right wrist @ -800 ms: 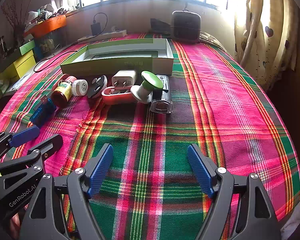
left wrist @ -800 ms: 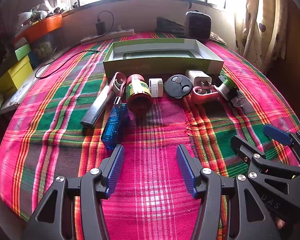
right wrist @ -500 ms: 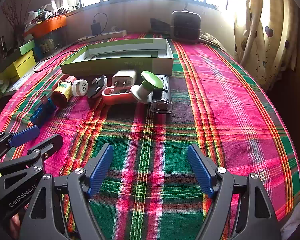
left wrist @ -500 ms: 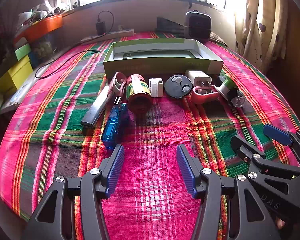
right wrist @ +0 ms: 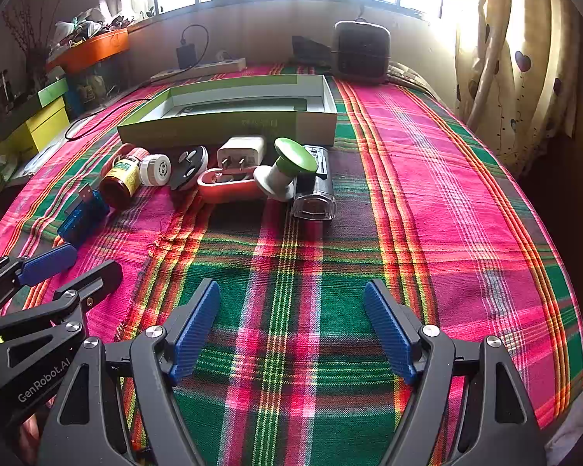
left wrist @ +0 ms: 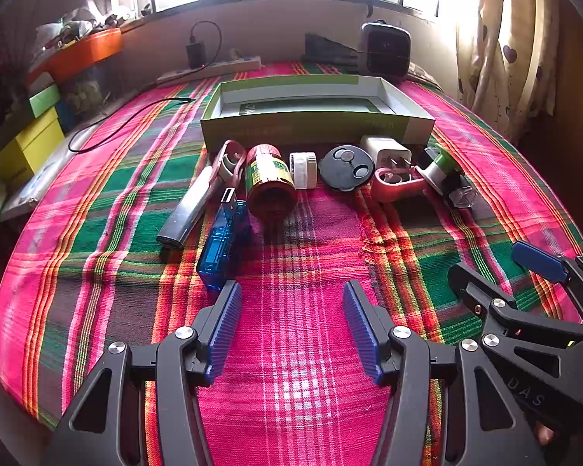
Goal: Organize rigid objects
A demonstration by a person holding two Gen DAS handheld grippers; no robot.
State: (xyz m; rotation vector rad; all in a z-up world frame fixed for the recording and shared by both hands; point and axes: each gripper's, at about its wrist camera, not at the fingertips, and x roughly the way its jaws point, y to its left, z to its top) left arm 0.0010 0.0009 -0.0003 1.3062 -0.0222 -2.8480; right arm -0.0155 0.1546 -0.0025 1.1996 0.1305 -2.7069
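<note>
A row of small objects lies on the plaid cloth in front of an open green box (left wrist: 316, 126) (right wrist: 229, 124): a silver tube (left wrist: 190, 207), a blue USB device (left wrist: 223, 242) (right wrist: 83, 217), a red-capped bottle (left wrist: 270, 182) (right wrist: 122, 178), a white cap (left wrist: 303, 169), a black disc (left wrist: 346, 167) (right wrist: 190, 161), a white charger (left wrist: 386, 151) (right wrist: 241, 151), a pink case (left wrist: 396, 188) (right wrist: 229, 188), a green-topped spool (right wrist: 287, 169) and a clear-ended black item (right wrist: 315, 190). My left gripper (left wrist: 291, 330) is open and empty, just short of the USB device. My right gripper (right wrist: 291, 334) is open and empty, well short of the row.
A power strip with a plugged charger (left wrist: 210, 68) and a black cable (left wrist: 128, 120) lie at the back left. A dark speaker-like box (right wrist: 361, 54) stands behind the green box. Coloured boxes (left wrist: 27, 136) line the left side; curtains (right wrist: 517, 58) hang on the right.
</note>
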